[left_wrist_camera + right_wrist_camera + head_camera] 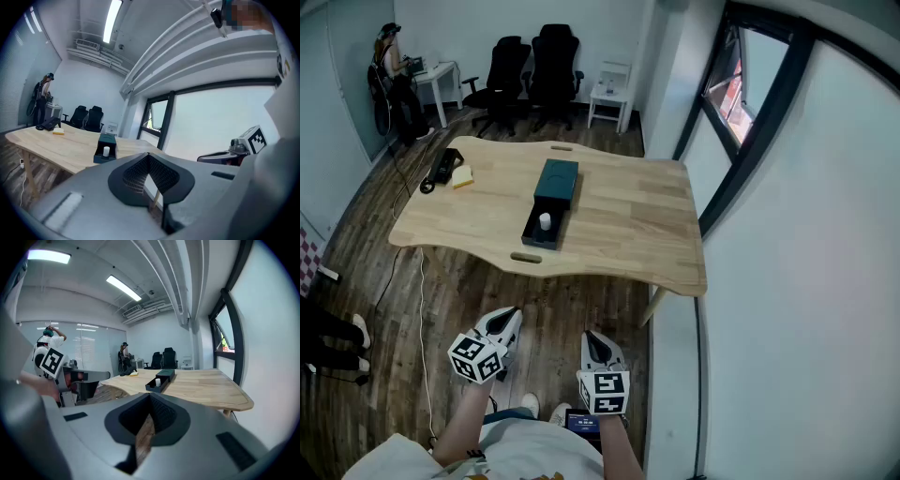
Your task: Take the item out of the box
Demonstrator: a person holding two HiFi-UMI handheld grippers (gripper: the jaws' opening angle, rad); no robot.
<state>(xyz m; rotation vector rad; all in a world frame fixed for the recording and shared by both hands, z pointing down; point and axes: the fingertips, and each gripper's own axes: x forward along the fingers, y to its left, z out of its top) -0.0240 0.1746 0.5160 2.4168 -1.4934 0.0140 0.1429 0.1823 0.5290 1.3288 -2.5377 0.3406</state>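
A dark open box lies in the middle of the wooden table, with its lid just behind it. A small white cylinder stands inside the box; the box and the cylinder also show far off in the left gripper view, and the box in the right gripper view. My left gripper and right gripper hang low over the floor, well short of the table's near edge. Both are shut with nothing in them, the left gripper and the right gripper alike.
A black device and a yellow block lie at the table's far left. Black office chairs and a white side table stand behind it. A person stands at the back left. A window wall runs along the right.
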